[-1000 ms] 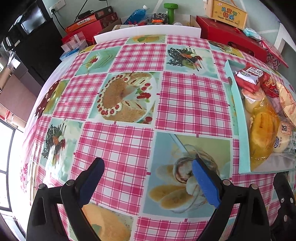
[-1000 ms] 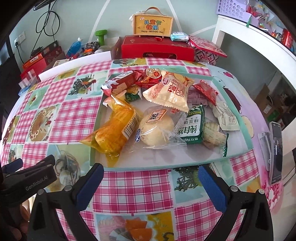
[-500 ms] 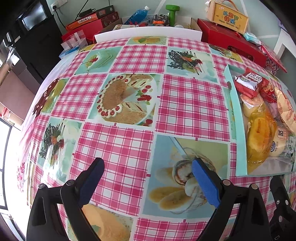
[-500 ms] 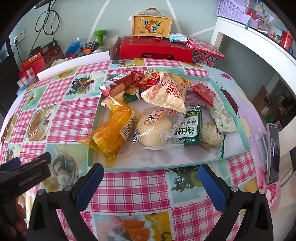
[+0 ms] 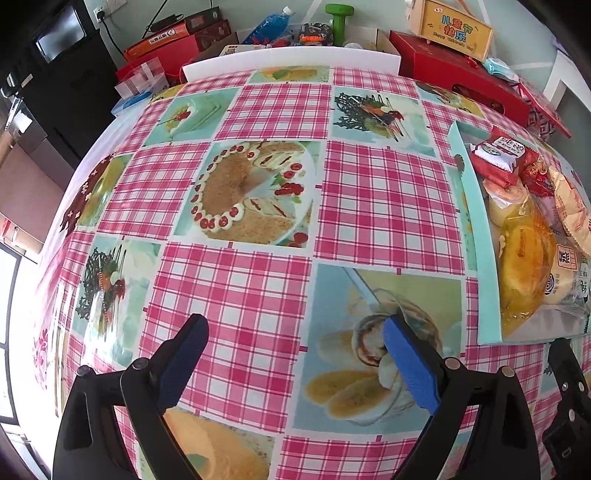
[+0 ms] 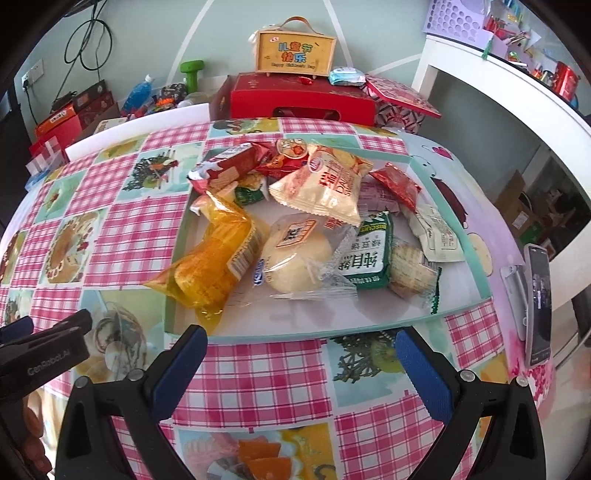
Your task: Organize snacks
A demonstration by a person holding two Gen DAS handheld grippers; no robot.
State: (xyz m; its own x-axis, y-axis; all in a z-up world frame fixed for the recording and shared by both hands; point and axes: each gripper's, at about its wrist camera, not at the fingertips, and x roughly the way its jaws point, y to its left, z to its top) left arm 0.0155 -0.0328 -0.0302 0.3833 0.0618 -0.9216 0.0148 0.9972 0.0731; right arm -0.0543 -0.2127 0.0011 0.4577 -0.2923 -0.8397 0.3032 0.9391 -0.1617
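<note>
A pale green tray (image 6: 476,275) on the checked tablecloth holds several wrapped snacks: a yellow cake pack (image 6: 212,262), a round bun in clear wrap (image 6: 299,254), a green biscuit pack (image 6: 369,254), a cream pack (image 6: 325,184) and a red wafer pack (image 6: 227,166). My right gripper (image 6: 301,360) is open and empty, just in front of the tray's near edge. My left gripper (image 5: 295,360) is open and empty over bare cloth, left of the tray (image 5: 476,236). The yellow pack (image 5: 524,258) shows at the left wrist view's right edge.
Red gift boxes (image 6: 301,99) and a yellow carry box (image 6: 295,51) stand behind the table. A phone (image 6: 537,302) lies at the table's right edge. A white shelf (image 6: 498,96) stands to the right. Boxes and a bottle (image 5: 266,26) sit at the back left.
Both grippers have drifted slightly; the tray sits a little further right in the left wrist view and a little closer in the right wrist view. Both stay open and empty.
</note>
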